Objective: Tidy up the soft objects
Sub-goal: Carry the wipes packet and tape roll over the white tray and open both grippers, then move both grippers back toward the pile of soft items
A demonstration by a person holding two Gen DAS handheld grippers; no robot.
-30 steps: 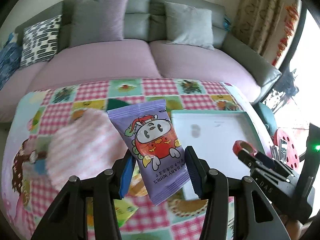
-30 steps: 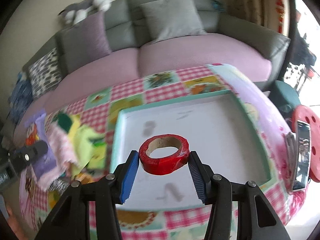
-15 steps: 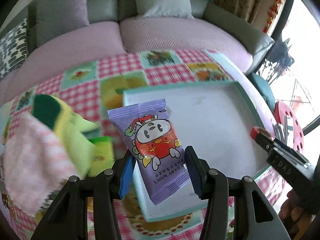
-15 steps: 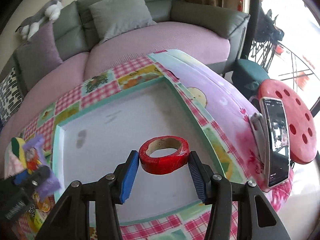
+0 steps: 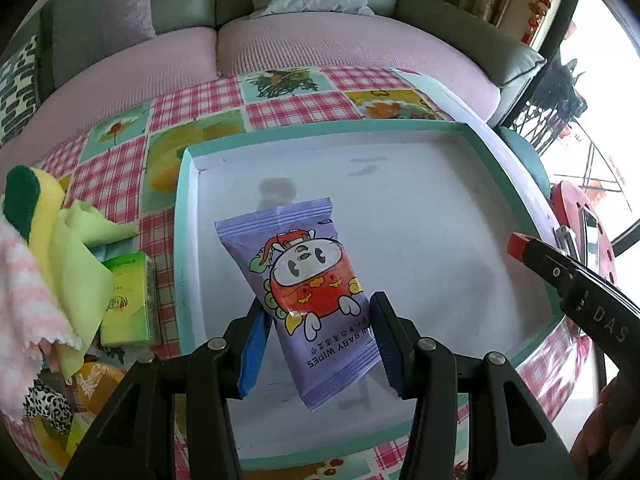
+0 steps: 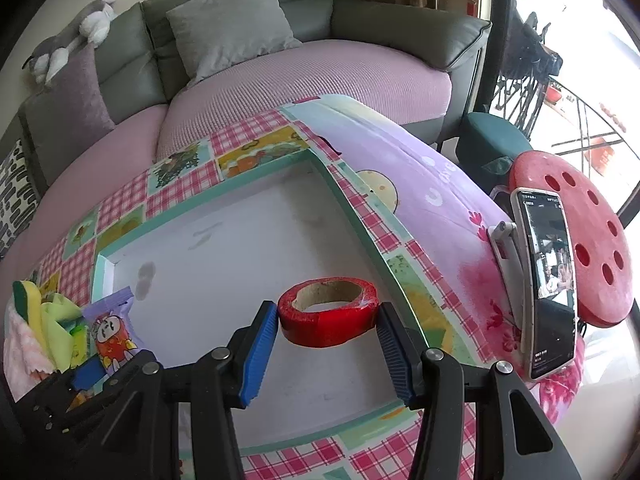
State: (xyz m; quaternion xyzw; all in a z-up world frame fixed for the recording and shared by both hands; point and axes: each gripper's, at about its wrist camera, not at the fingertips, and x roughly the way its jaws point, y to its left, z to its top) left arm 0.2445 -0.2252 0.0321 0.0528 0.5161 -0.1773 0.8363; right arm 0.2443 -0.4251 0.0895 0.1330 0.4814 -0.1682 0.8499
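Purple baby-wipes packet point(image 5: 308, 300), cartoon-printed, upright and tilted, above the near left of the white tray point(image 5: 440, 208); red tape roll point(image 6: 328, 316), lying flat, above its near right.

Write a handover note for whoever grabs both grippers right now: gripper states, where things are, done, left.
Left gripper: shut on the purple baby wipes pack, held in the air over the near left part of the tray.
Right gripper: shut on the red tape roll, held over the tray's near right part.
Tray: white inside, teal rim, nothing lying in it yet.
Left of the tray on the checked cloth: pink towel, yellow-green cloth, sponge, green tissue pack.
Done: both items picked up and brought over the tray.
Left: set both down, then probably fetch the pile.
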